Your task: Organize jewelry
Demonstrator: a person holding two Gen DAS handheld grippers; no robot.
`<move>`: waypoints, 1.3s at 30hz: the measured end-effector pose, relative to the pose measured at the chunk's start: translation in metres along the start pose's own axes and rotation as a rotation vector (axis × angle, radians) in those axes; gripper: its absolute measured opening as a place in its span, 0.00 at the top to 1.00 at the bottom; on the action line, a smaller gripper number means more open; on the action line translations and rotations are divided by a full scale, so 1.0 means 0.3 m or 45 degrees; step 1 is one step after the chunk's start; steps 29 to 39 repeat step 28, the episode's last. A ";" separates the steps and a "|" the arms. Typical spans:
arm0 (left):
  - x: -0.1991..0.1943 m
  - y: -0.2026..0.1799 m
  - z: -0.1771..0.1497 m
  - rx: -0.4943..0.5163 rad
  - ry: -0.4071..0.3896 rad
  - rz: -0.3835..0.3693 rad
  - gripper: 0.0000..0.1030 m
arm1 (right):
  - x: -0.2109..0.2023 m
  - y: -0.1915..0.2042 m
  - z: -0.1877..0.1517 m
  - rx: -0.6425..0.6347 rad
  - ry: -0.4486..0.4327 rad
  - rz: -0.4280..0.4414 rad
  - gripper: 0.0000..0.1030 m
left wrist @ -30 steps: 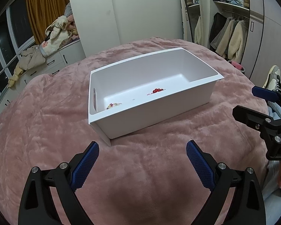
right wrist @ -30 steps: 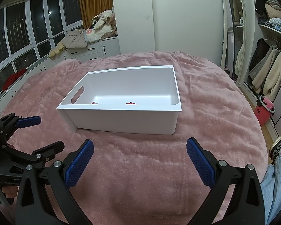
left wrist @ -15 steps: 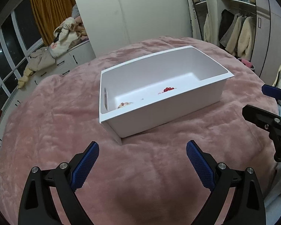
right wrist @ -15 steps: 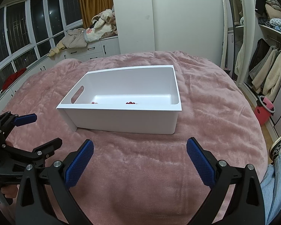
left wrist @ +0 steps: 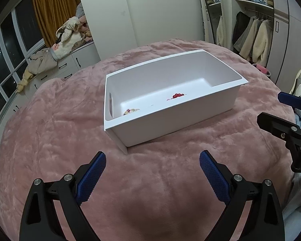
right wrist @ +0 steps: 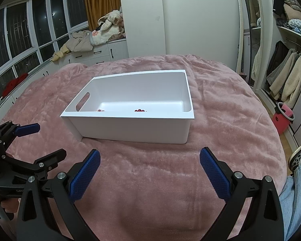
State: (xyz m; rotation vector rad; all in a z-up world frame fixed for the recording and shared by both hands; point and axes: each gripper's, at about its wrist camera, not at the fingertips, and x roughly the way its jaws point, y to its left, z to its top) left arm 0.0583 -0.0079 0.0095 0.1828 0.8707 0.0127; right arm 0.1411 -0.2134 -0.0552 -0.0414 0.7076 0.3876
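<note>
A bedroom at night, with dark windows along one side, a mustard curtain, heaped clothes on a low cabinet and an open wardrobe of hanging coats. In the middle is a bed covered by a fuzzy pink blanket.

On the blanket sits a white plastic bin with a slot handle in one short wall. It is nearly bare inside. A small bunch of red beads lies on its floor near the front wall, and a pale multicoloured beaded piece lies apart from it, toward the handle end. From the right wrist view both show only as slivers above the near rim.

The left tool hovers over the blanket in front of the bin's near corner, its blue-padded fingers spread wide and holding nothing. The right tool is likewise released and empty, facing the bin's long side. No jewelry is visible on the blanket itself.

The task looks close to done, or paused between items. If another piece is to go in or be moved, the sensible approach is to come down over the rim from above, not across it, and close gently on the bunch of beads, since loose strands may slip between the pads. The soft blanket could let the bin tip if a wall is pressed.
</note>
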 end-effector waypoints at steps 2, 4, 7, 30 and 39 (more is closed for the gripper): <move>0.001 0.001 -0.002 0.002 0.002 0.000 0.07 | 0.000 0.000 0.001 0.000 0.001 0.000 0.05; 0.000 0.002 -0.001 0.000 0.002 -0.002 0.07 | 0.000 0.000 0.001 0.001 0.000 0.000 0.05; 0.000 0.001 -0.002 0.002 0.000 -0.003 0.07 | 0.000 0.000 0.000 0.000 0.000 0.000 0.05; -0.016 -0.020 0.005 0.008 -0.010 -0.010 0.08 | 0.001 -0.001 0.003 -0.002 0.001 0.000 0.05; -0.016 -0.020 0.005 0.008 -0.010 -0.010 0.08 | 0.001 -0.001 0.003 -0.002 0.001 0.000 0.05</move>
